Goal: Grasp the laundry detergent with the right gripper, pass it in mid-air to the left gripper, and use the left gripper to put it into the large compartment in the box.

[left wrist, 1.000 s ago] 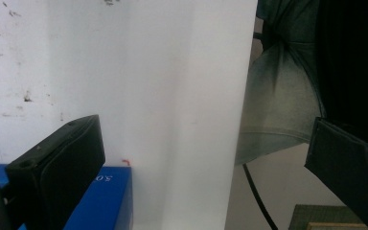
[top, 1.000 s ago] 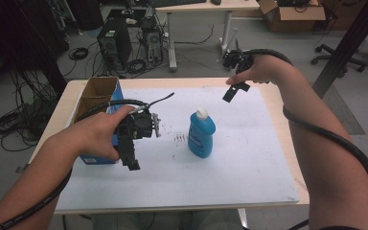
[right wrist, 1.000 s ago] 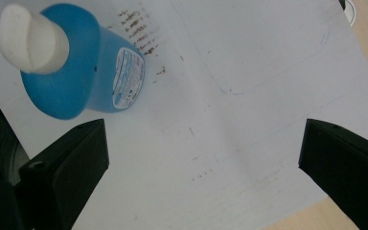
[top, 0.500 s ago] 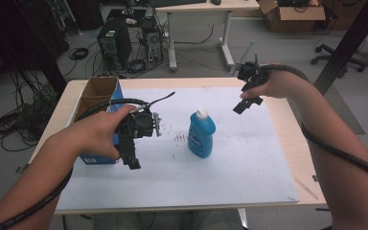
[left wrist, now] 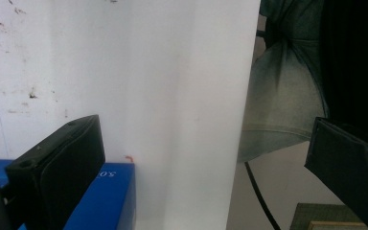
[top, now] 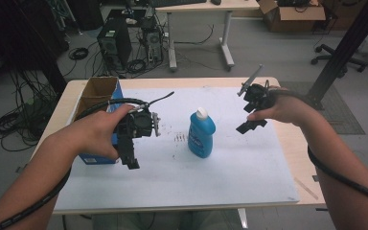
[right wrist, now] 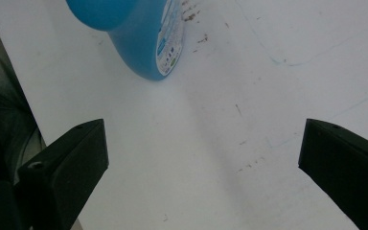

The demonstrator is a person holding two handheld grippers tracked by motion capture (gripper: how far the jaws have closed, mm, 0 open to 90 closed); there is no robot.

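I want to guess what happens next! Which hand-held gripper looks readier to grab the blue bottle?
Probably the right hand-held gripper. Its jaws are open and the blue bottle shows just ahead in its own view. The left hand-held gripper, also open, points down by the blue box.

A white sheet [top: 211, 167] covers most of the wooden table [top: 311, 191]; it carries dark scuff marks [top: 178, 138] near its middle. Beyond the table, 2 computer towers [top: 110, 40] stand on the grey floor among tangled black cables [top: 9, 122]. A second desk [top: 199, 7] stands farther back, an open cardboard carton [top: 292, 8] behind it, an office chair [top: 345, 50] at far right.
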